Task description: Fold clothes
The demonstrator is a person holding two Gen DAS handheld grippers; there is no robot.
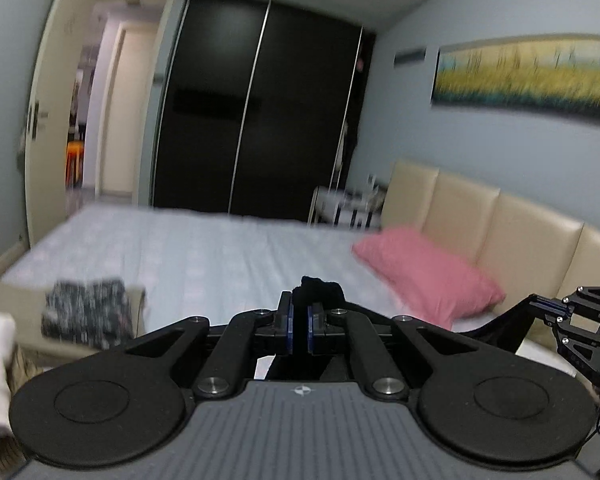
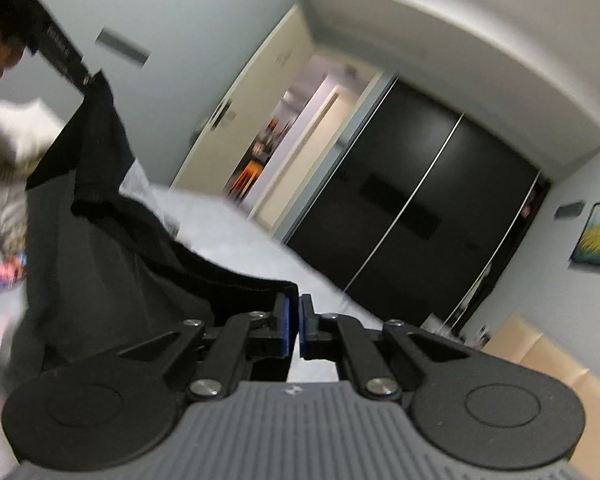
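The black garment [image 2: 112, 264] hung in the air above the bed [image 1: 204, 248], stretched between both grippers; it looked soft, light and limp, best taken at its edges or corners. The left gripper [image 1: 299, 320] was pinched on a bunch of cloth, the right gripper [image 2: 294, 326] nearly closed on its hem

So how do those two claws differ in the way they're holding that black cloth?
The left claw has a bunched lump of the black garment poking up between its fingers; the right claw pinches only a thin edge. The left claw's view sits level over the bed; the right's is tilted. Both are shut on the same garment, held up off the bed.
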